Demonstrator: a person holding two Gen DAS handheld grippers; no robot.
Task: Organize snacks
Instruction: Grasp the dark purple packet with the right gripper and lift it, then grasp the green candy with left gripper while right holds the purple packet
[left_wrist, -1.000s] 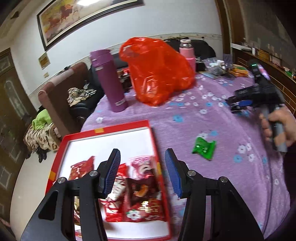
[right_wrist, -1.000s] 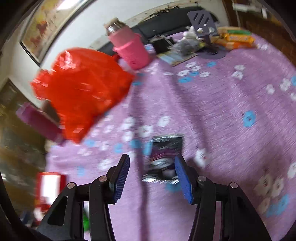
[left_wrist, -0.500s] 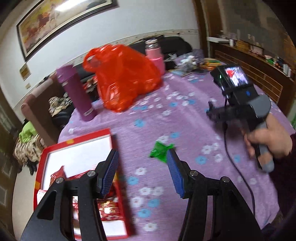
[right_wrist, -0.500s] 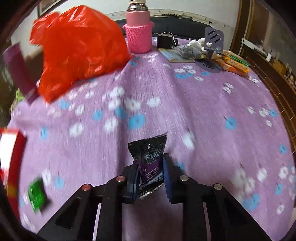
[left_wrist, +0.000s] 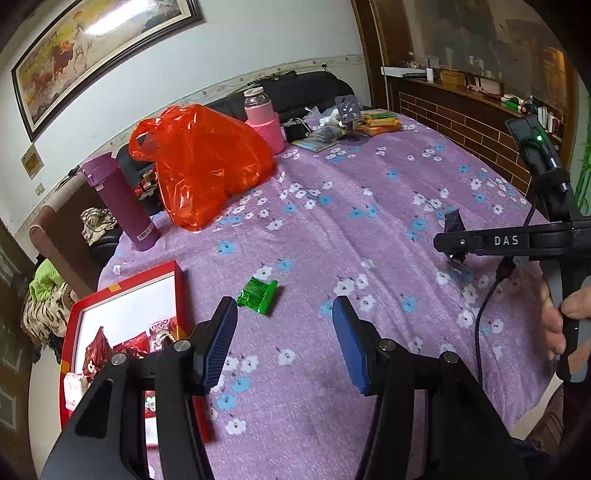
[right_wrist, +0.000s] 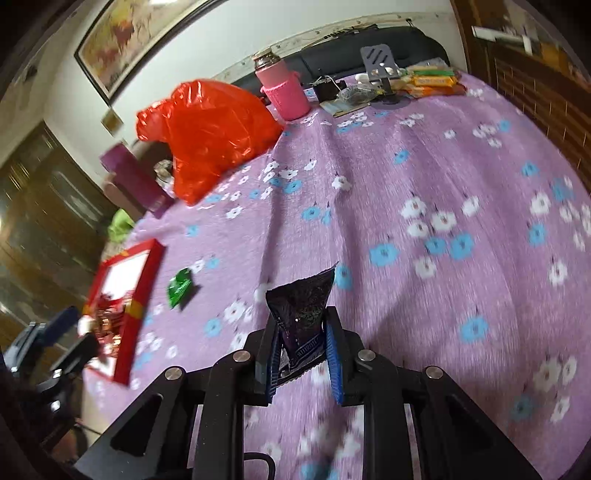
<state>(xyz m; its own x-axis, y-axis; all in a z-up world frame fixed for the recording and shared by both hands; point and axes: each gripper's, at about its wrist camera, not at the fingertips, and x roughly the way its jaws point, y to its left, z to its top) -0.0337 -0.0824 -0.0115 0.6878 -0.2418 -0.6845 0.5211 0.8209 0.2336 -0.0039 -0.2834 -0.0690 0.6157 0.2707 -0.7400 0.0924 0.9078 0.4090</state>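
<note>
My right gripper (right_wrist: 301, 334) is shut on a dark purple snack packet (right_wrist: 303, 306) and holds it above the purple flowered tablecloth; it also shows in the left wrist view (left_wrist: 453, 242) with the packet (left_wrist: 453, 221). My left gripper (left_wrist: 284, 332) is open and empty, just short of a green snack packet (left_wrist: 258, 291) lying on the cloth. A red box (left_wrist: 177, 291) with a white floor holds several red snack packets (left_wrist: 122, 345) at the left. The green packet (right_wrist: 179, 282) and the box (right_wrist: 142, 280) also show in the right wrist view.
A red plastic bag (left_wrist: 199, 162), a purple flask (left_wrist: 120, 201) and a pink-sleeved jar (left_wrist: 264, 123) stand at the back. A phone stand (left_wrist: 349, 110), yellow packets (left_wrist: 380, 120) and small clutter lie at the far right. A sofa (left_wrist: 62, 221) is beyond the table's left edge.
My right gripper closed on the dark purple packet and lifted it off the cloth. My left gripper moved right from above the red box to just before the green packet.
</note>
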